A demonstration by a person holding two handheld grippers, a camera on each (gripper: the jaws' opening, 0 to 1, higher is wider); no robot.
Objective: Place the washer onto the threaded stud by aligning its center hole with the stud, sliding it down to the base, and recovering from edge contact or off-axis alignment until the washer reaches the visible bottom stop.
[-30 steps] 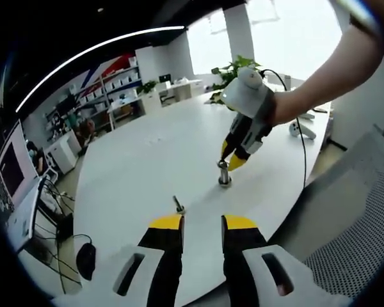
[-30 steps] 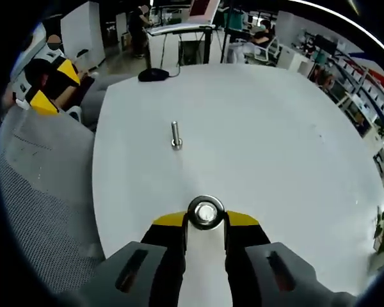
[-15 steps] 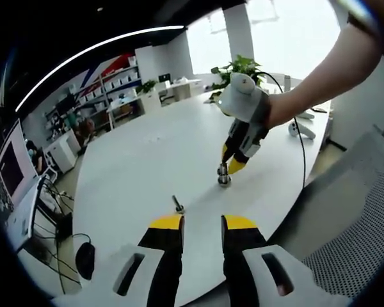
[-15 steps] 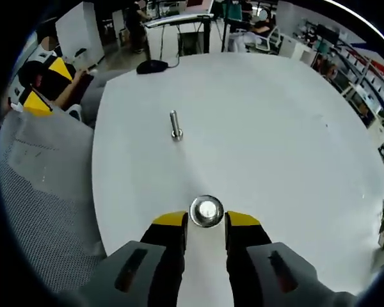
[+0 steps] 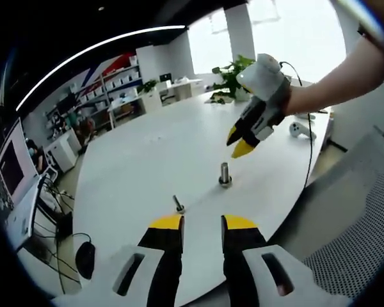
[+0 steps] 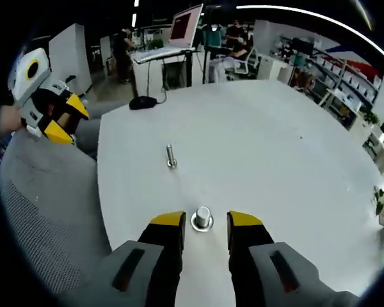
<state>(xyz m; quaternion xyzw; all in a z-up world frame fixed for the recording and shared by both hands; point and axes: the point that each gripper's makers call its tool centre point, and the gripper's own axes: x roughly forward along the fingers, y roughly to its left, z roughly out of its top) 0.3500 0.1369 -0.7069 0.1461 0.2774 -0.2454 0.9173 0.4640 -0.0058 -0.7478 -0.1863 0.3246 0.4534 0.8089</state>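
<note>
**Washer down on stud, both tongs empty**

Open office: shelving along one wall, desks with monitors, potted plants by bright windows. Broad white table point(image 5: 147, 160) in the middle, mesh chair point(image 5: 358, 211) at its edge.

From the left gripper view: stud point(image 5: 225, 174) upright on the table, washer point(image 5: 225, 183) ringed round its foot at the base. Smaller bolt point(image 5: 178, 204) standing nearer, just ahead of the left gripper point(image 5: 201, 222), jaws parted and holding nothing. Right gripper point(image 5: 241, 143) seen side-on, raised above and beyond the stud, apart from it, yellow tips close together with nothing between; a bare forearm behind it. Cables and a dark mouse point(image 5: 86, 259) at the table's near end.

From the right gripper view: same stud point(image 6: 202, 214) seen from above, washer point(image 6: 201, 223) a bright ring flat round it, lying between the spread tips of the right gripper point(image 6: 205, 220), untouched by either. Bolt point(image 6: 171, 157) farther out. Left gripper point(image 6: 59, 121) at the far left over the chair. People seated at desks beyond.
</note>
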